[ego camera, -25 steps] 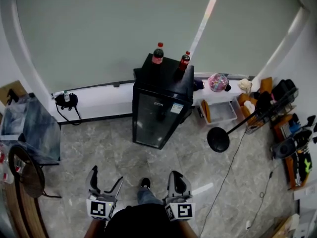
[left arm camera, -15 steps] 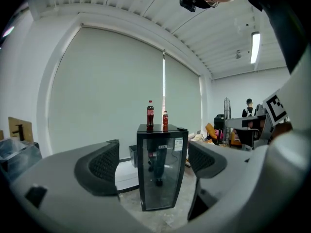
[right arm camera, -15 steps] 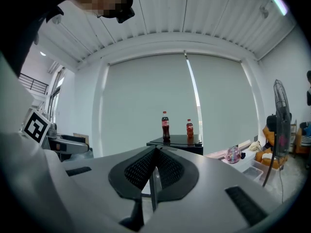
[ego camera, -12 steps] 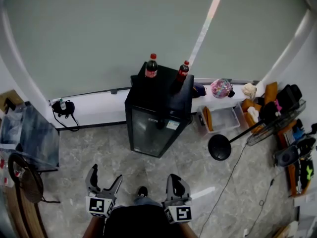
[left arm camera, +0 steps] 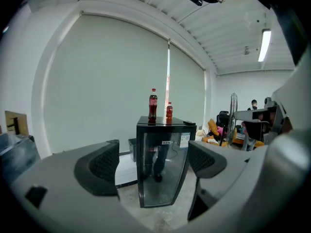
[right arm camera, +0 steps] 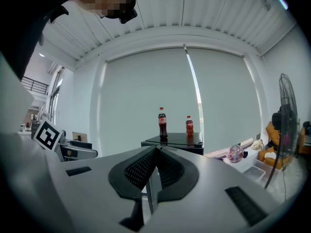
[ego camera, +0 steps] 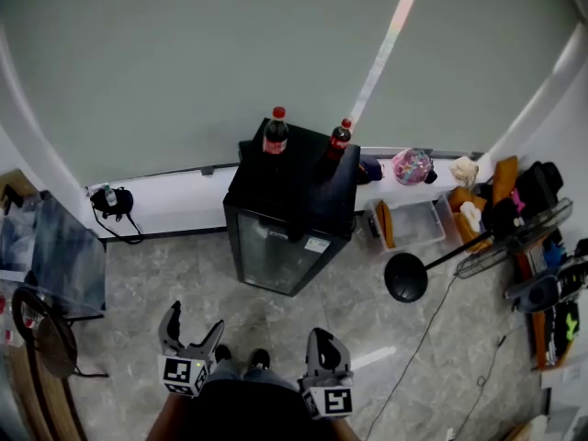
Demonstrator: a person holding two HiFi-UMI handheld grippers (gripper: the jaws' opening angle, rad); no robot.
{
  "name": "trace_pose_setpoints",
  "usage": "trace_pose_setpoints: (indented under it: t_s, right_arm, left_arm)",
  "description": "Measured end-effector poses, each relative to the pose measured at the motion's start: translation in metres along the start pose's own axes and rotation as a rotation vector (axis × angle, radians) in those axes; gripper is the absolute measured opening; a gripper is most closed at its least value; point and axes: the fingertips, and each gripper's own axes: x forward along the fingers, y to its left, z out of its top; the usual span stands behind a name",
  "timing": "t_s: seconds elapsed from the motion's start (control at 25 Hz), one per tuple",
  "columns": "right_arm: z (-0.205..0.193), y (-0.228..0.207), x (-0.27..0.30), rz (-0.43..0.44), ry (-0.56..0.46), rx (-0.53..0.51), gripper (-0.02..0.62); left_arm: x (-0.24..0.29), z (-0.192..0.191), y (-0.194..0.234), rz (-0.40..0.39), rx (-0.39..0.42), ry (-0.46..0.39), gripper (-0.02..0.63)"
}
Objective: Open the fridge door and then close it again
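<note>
A small black fridge (ego camera: 288, 209) with a glass door (ego camera: 274, 263) stands against the far wall, its door closed. Two cola bottles (ego camera: 274, 132) stand on its top. In the left gripper view the fridge (left arm camera: 163, 164) shows between the jaws, some way off. My left gripper (ego camera: 191, 332) is open and empty, low in the head view. My right gripper (ego camera: 322, 343) is shut, its pads pressed together on nothing; in its own view (right arm camera: 154, 165) the fridge top (right arm camera: 177, 140) and bottles (right arm camera: 162, 123) show beyond.
A standing fan (ego camera: 432, 260) with a round base lies right of the fridge. A clear bin (ego camera: 412, 217) and cluttered items sit along the right wall. A chair (ego camera: 46, 324) and grey box (ego camera: 55, 255) stand at the left. A cable (ego camera: 418, 338) runs over the floor.
The fridge has come nearer and shifted slightly left in the head view as the person stepped forward. Both grippers keep the same pose.
</note>
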Motion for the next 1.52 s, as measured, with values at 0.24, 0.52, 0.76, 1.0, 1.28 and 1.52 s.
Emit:
trace_pose_setpoints:
  t_s: [0.24, 0.52, 0.76, 1.0, 1.28, 1.52]
  right_arm:
    - [0.004, -0.009, 0.006, -0.097, -0.016, 0.018, 0.005]
    - [0.002, -0.014, 0.005, -0.225, -0.023, 0.039, 0.006]
    - [0.004, -0.011, 0.0, -0.307, -0.002, 0.014, 0.006]
    - [0.002, -0.009, -0.003, -0.371, 0.0, 0.012, 0.006]
    - [0.003, -0.006, -0.005, -0.423, 0.019, -0.004, 0.006]
    - [-0.001, -0.008, -0.011, -0.461, 0.043, -0.009, 0.006]
  left_arm:
    - [0.042, -0.019, 0.017, -0.078, 0.036, 0.068, 0.43]
    - [0.093, -0.057, 0.043, -0.148, 0.079, 0.134, 0.43]
    - [0.139, -0.084, 0.056, -0.22, 0.086, 0.198, 0.43]
    - [0.184, -0.098, 0.068, -0.281, 0.104, 0.244, 0.428]
    - [0.237, -0.126, 0.084, -0.32, 0.093, 0.324, 0.428]
    - [0.281, -0.147, 0.096, -0.331, 0.086, 0.398, 0.419]
